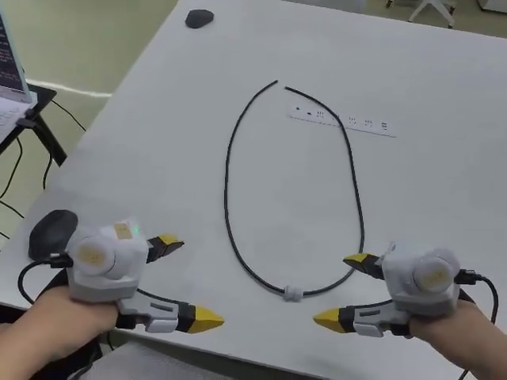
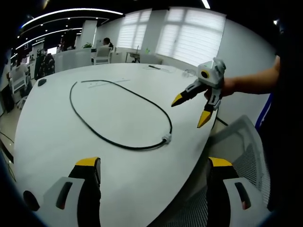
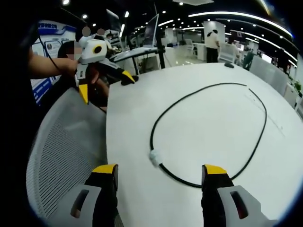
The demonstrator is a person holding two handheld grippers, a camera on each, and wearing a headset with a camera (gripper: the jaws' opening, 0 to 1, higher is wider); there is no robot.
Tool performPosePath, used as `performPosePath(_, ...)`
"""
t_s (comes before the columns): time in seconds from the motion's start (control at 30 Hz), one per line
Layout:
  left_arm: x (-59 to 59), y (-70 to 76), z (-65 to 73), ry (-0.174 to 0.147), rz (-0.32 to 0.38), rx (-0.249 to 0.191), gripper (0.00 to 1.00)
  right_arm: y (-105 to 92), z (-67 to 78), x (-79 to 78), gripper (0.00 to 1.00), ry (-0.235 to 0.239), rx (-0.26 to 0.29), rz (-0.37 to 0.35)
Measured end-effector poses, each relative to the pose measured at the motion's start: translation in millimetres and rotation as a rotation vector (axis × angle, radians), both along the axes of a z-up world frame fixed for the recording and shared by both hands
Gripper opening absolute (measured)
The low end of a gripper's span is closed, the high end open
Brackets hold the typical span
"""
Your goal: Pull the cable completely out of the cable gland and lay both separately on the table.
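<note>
You are holding left hand-held gripper [image 1: 194, 281] and right hand-held gripper [image 1: 334, 289] released, flanking the cable gland [image 1: 293, 293]; gripping gland and cable [image 1: 227, 182] seems next.

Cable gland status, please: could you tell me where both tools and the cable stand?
Open and empty: left tool, right tool. On table: cable gland threaded on cable, at loop's near end. Far side of cable crosses white strip.

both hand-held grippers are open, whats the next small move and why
Probably bring the right hand-held gripper in to close on the cable gland. Both sets of jaws stand open and empty, the gland sits on the cable nearer that one, and the left hand-held gripper could then grip the cable beside it.
</note>
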State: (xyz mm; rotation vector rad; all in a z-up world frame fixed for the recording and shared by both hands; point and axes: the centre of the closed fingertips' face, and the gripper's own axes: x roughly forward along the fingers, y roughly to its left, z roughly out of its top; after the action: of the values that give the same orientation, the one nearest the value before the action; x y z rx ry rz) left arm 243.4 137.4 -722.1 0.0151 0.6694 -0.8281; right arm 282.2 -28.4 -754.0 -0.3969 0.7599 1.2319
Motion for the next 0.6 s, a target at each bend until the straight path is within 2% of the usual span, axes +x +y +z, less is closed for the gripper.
performPosePath(0.1,-0.3,-2.9,1.2,0.002,-0.003,-0.011,0.93,3.0,-4.7,2.3,0.68,0.002,-0.020,0.019)
performPosePath(0.3,-1.3,-0.5,-0.3,0.006,-0.005,-0.005,0.92,8.2,-12.7,8.4,0.63,-0.004,-0.042,0.054)
performPosePath(0.6,-4.9,2.4,-3.7,0.016,-0.010,-0.002,0.91,20.8,-25.3,8.6,0.52,-0.002,-0.077,0.121)
